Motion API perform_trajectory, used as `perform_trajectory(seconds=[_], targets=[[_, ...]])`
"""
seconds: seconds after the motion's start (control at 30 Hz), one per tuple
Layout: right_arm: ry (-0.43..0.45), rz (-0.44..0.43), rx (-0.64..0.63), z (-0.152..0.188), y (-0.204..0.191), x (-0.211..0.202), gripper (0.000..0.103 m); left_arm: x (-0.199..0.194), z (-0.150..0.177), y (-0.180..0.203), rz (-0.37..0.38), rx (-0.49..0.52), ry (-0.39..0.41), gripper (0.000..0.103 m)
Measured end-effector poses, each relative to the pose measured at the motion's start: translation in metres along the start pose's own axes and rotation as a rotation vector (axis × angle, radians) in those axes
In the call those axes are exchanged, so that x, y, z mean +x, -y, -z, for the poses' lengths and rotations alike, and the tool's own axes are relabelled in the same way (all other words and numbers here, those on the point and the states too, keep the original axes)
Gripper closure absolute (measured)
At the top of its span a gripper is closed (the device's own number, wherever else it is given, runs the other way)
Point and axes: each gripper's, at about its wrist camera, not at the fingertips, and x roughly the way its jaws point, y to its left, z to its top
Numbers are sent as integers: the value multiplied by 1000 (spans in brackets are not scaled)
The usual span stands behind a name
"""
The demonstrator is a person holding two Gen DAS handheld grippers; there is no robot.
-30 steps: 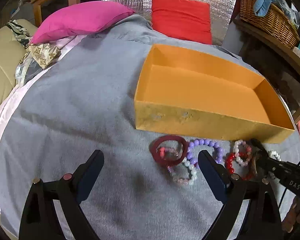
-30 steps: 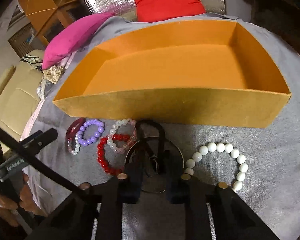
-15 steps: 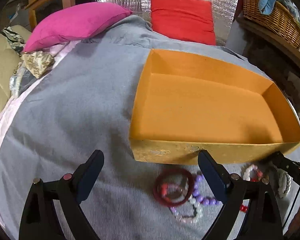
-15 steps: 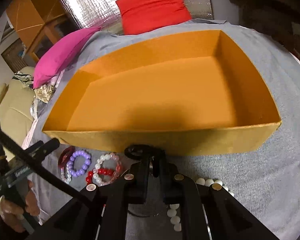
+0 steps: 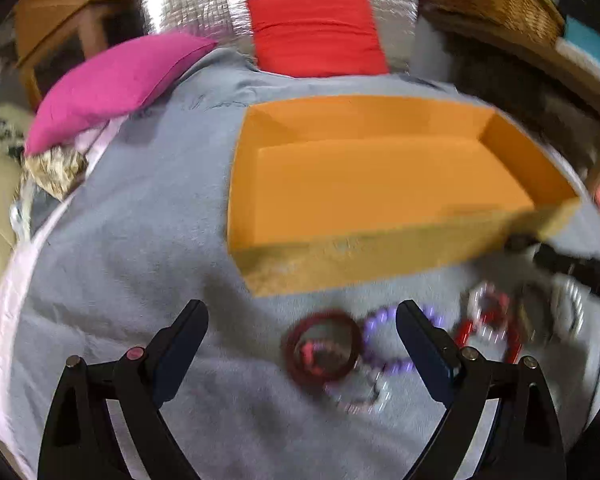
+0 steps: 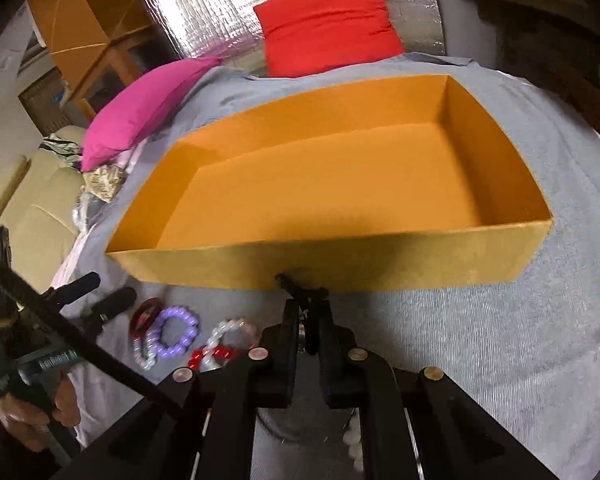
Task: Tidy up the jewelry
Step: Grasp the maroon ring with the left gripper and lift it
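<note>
Your right gripper (image 6: 309,316) is clenched tight on a dark, thin piece of jewelry (image 6: 300,282), lifted just in front of the near wall of the orange box (image 6: 380,264) — it's too slim and dark against the fingers to name, possibly a ring or chain. The box sits open on the grey blanket (image 6: 500,340), nothing inside it. Your left gripper (image 5: 302,334) hangs with its jaws spread wide and nothing between the pads, hovering over the blurred row of bracelets. There's the dark red bangle (image 5: 322,346) right between your fingers in that view, the purple bead bracelet (image 5: 384,340) just beside it, and the red bead bracelet (image 5: 488,332) further right. From the right wrist you catch the pale pink and white bead bracelet (image 6: 230,330) touching the red one. Behind the box lie a pink pillow (image 6: 148,104) and a red cushion (image 6: 328,24).
</note>
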Motion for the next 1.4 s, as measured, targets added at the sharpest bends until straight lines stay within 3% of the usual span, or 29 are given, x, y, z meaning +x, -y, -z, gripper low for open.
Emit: perform_trajectory(seconds=[0.17, 0.27, 0.5, 0.7, 0.93, 1.2, 1.4], targets=[[48, -54, -4, 4, 0, -18, 93, -1, 13, -6, -9, 30, -45, 10], [107, -99, -20, 2, -5, -33, 93, 1, 18, -19, 52, -12, -79, 23], [230, -159, -23, -6, -17, -54, 93, 19, 17, -23, 130, -47, -135, 35], [226, -156, 7, -14, -24, -42, 93, 30, 8, -31, 179, -85, -138, 56], [210, -152, 1, -15, -31, -32, 93, 30, 3, -49, 232, -151, -142, 56], [204, -125, -8, -15, -33, -22, 93, 39, 0, -84, 334, -292, -156, 43], [202, -125, 16, -16, -29, -20, 93, 40, 2, -88, 396, -323, -158, 42]])
